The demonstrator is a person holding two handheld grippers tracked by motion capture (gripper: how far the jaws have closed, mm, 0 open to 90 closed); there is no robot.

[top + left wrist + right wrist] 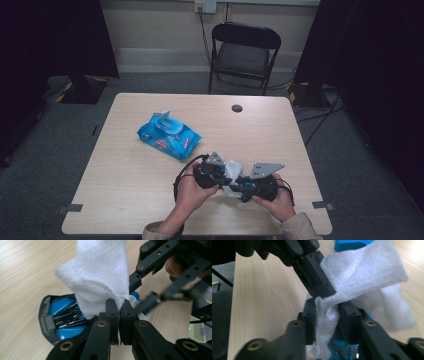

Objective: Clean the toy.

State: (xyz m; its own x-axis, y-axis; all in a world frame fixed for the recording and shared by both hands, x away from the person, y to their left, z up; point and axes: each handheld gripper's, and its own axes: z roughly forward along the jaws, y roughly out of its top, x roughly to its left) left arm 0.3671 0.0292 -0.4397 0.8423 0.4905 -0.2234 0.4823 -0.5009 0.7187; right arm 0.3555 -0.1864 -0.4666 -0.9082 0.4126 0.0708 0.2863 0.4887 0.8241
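Two hands come in from the bottom edge of the high view, and each one holds a black gripper just above the near part of the table (pixel 125 200). On the person's left side, the left gripper (pixel 212 175) has its jaws pressed together on a white wipe (pixel 232 172). In the left gripper view these jaws meet with almost no gap, and the wipe (pixel 100 277) rises from between them as a loose, crumpled sheet. Under the jaws I can see a shiny blue and black piece of packaging, but what it is I cannot say.

Beside it, the right gripper (pixel 250 186) points toward the left one, and the wipe hangs between the two. In the right gripper view its jaws stand a little apart with a fold of the wipe (pixel 362 277) bunched between them; the cloth fills the gap and both pads touch it. So both grippers have hold of the same wipe, close to each other.

Further on the table, well apart from the grippers and to the left, lies a blue pack of wipes (pixel 169 135) with its flap raised. Behind the table stands a black folding chair (pixel 243 52) on the grey floor.
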